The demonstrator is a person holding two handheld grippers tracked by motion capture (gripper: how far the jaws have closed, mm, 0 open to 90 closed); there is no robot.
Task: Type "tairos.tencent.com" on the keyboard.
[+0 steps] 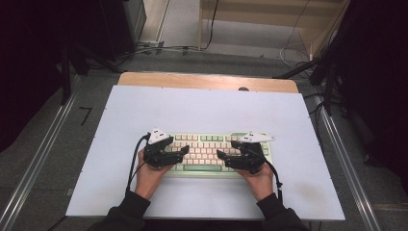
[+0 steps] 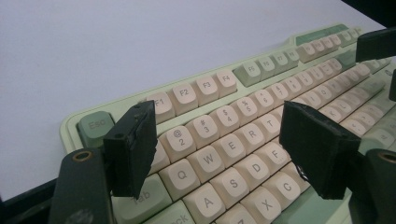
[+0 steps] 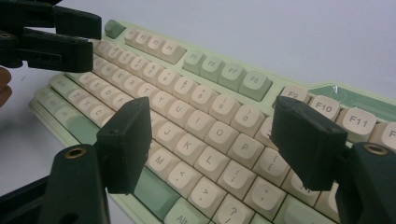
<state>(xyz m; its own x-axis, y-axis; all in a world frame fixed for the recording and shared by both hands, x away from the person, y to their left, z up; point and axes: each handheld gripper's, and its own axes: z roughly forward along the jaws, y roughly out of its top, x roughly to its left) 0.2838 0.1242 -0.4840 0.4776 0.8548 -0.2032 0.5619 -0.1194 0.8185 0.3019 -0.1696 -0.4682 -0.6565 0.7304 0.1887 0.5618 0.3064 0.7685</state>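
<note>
High view: keyboard [image 1: 211, 153] sits flat on the white table [image 1: 207, 110], near my edge, roughly centred, long side across. Both my hands are over it, left gripper [image 1: 182, 152] over the left end of the keys, right gripper [image 1: 222, 155] over the right half, tips pointing at each other. Left gripper view: keyboard [image 2: 243, 135] under my left gripper [image 2: 219, 149], jaws wide, nothing between them, pads hovering above the Q/W/E/A/S/D block, not pressing any cap that I can see. Right gripper view: right gripper [image 3: 210, 144] likewise wide and holding nothing, spread above the J/K/L/P area of the keyboard [image 3: 205, 116], left gripper [image 3: 70, 42] visible farther off at the upper left. My read on progress: work looks like key pressing or typing, and I'm in position with both tools. No key looks depressed, so what's been typed I can't tell. Remaining, I'd guess: bring a jaw tip down on a chosen cap, one at a time. Keyboard looks square and undisturbed.
</note>
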